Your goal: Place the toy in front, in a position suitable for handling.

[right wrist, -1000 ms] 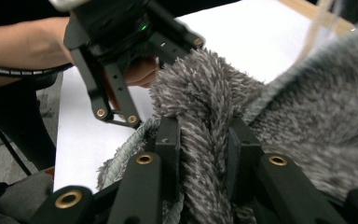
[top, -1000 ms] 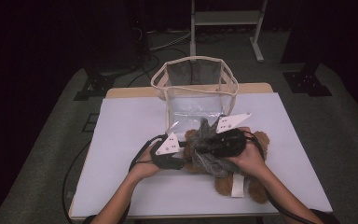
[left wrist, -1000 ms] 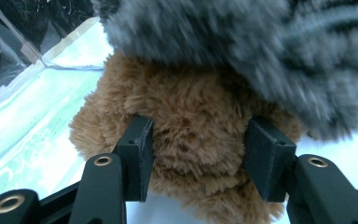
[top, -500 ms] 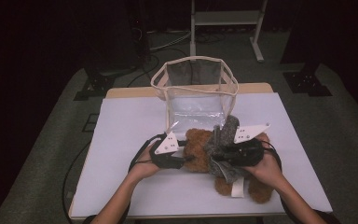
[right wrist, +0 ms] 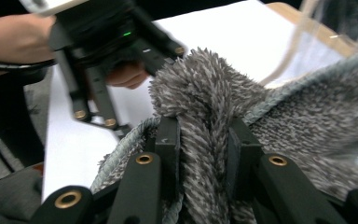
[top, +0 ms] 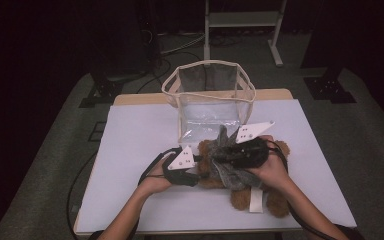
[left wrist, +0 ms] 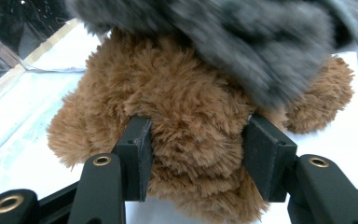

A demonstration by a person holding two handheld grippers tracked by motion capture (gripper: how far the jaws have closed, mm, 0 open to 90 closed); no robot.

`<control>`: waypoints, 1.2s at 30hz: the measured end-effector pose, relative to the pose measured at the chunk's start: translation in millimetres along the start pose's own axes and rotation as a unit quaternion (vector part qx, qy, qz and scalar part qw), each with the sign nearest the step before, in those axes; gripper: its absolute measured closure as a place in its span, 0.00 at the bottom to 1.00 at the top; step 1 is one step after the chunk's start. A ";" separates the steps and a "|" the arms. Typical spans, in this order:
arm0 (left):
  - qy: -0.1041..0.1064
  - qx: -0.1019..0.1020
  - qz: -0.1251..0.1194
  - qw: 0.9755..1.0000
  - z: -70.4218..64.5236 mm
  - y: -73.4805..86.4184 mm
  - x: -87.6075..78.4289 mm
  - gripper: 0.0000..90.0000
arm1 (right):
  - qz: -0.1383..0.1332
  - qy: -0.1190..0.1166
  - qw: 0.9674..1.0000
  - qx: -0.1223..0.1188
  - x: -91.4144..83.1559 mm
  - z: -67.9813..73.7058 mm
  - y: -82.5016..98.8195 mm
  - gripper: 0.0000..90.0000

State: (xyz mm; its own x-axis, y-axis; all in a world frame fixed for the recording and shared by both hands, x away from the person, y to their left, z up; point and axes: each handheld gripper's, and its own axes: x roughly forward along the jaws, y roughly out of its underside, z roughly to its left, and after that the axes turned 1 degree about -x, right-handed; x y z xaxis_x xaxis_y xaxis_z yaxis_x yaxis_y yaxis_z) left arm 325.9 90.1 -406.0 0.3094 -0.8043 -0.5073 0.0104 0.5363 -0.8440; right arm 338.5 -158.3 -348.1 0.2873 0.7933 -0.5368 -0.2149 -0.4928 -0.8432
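A: From where you stand, where is the fluffy brown plush teddy bear (top: 260,195)?

B: Lying on the white-covered table (top: 135,135), just on the near side of the clear plastic bag with cream fabric trim (top: 207,95). The bag stands upright and open-topped; the bear sprawls in front of it, with a white label at its lower end.

A: And the left gripper (top: 196,172)?

B: It comes at the bear from the bear's left side, level with the table. In the left gripper view its two black jaws are pressed into the brown fur, one on each flank of a rounded part of the bear (left wrist: 186,121), so they are clamped on it at a medium width.

A: What is the grey stuff over the bear?

B: A shaggy grey knitted cloth (top: 230,165), draped on top of the bear's upper half, between the bear and the bag. I cannot tell whether it is a garment or just a rag.

A: Does the right gripper (top: 226,156) have it?

B: Yes. In the right gripper view a bunched fold of the cloth (right wrist: 205,116) stands up between the jaws and they squeeze it narrow. That gripper sits right over the bear, with the person's right hand (top: 272,170) behind it. The left gripper (right wrist: 105,123) shows beyond the fold there
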 end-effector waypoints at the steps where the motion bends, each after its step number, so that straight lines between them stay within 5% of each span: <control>1: 0.000 0.000 0.000 1.000 0.0 0.0 0.0 0.51 | 0.000 0.000 1.000 0.000 0.0 0.0 0.0 0.77; 4: 0.003 0.003 0.005 1.000 0.5 1.4 -0.4 0.49 | 0.006 0.018 1.000 0.025 -10.4 -16.8 6.0 0.77; 8: -0.006 -0.002 -0.009 1.000 3.9 -1.9 -3.8 0.45 | 0.007 0.007 0.999 0.048 -13.4 -19.8 18.7 0.77; 11: -0.005 -0.008 -0.023 1.000 3.9 -5.0 -4.6 0.44 | 0.010 -0.011 0.999 0.047 -12.4 -14.6 21.9 0.77; 18: 0.016 0.009 -0.006 1.000 -4.5 -6.9 0.5 0.48 | 0.013 -0.021 0.999 0.046 -10.6 -13.4 11.6 0.77; 28: 0.039 0.041 0.017 0.998 -13.8 -5.8 0.0 0.49 | 0.043 -0.046 0.997 0.044 27.3 -20.6 -9.7 0.77; 36: 0.035 0.039 0.017 0.998 -11.0 -5.2 0.3 0.47 | 0.048 -0.024 0.997 0.053 0.9 -27.1 -1.7 0.77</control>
State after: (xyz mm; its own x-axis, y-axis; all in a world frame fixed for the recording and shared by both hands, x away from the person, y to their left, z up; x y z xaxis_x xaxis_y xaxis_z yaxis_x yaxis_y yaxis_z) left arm 315.4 84.3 -403.6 0.2444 -0.7998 -0.5483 0.0769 0.5797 -0.8112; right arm 364.4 -166.4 -347.9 0.2169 0.7621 -0.6101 -0.3364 -0.5284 -0.7795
